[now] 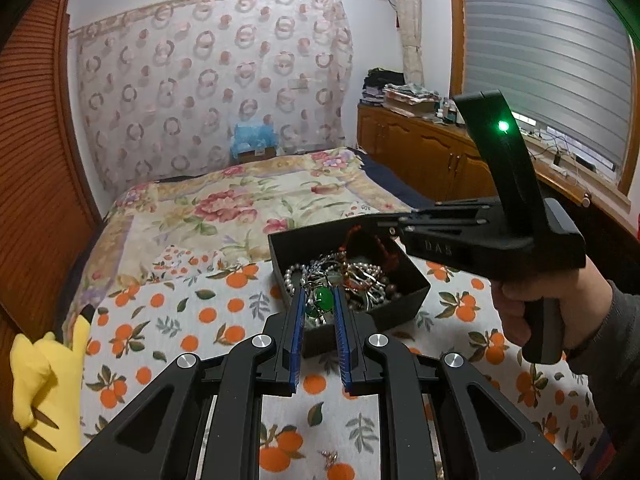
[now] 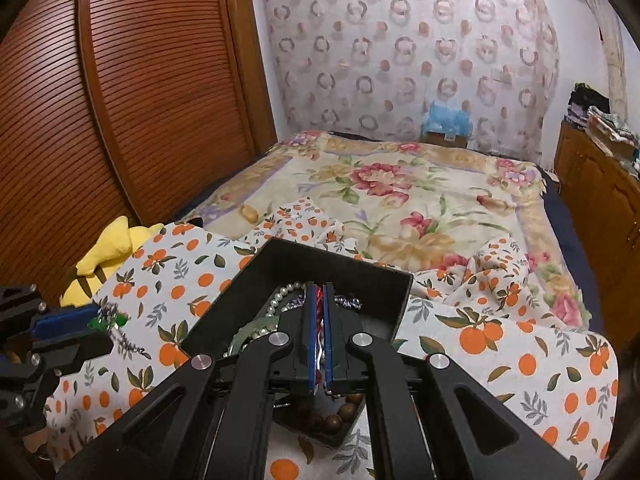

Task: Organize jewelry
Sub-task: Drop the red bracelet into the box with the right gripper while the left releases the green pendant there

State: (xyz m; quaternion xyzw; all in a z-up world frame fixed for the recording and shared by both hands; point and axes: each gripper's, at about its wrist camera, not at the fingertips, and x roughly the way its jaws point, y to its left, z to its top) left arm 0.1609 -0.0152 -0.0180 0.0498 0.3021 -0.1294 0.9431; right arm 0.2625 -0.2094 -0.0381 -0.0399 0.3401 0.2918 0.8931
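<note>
A black box (image 1: 416, 292) full of tangled jewelry sits on the orange-print cloth (image 1: 192, 320). My left gripper (image 1: 318, 294) is at the box's near edge, shut on a green-stone piece (image 1: 323, 299) in a silver setting. In the right wrist view that gripper (image 2: 96, 330) is left of the box (image 2: 384, 304), and the green-stone piece (image 2: 100, 322) trails a silver chain. My right gripper (image 2: 319, 288) is over the box, shut on a red cord (image 2: 319, 308). The left wrist view shows the right gripper (image 1: 382, 226) with the red cord (image 1: 352, 236) dangling. A pearl strand (image 2: 280, 296) and wooden beads (image 2: 336, 420) lie in the box.
A yellow plush toy (image 1: 44, 376) lies at the cloth's left edge. One small trinket (image 1: 330, 458) rests on the cloth near me. A person's hand (image 1: 528, 304) grips the right tool. A floral blanket (image 2: 400, 200) covers the bed beyond, with a wardrobe (image 2: 140, 100) left and a wooden cabinet (image 1: 432, 152) right.
</note>
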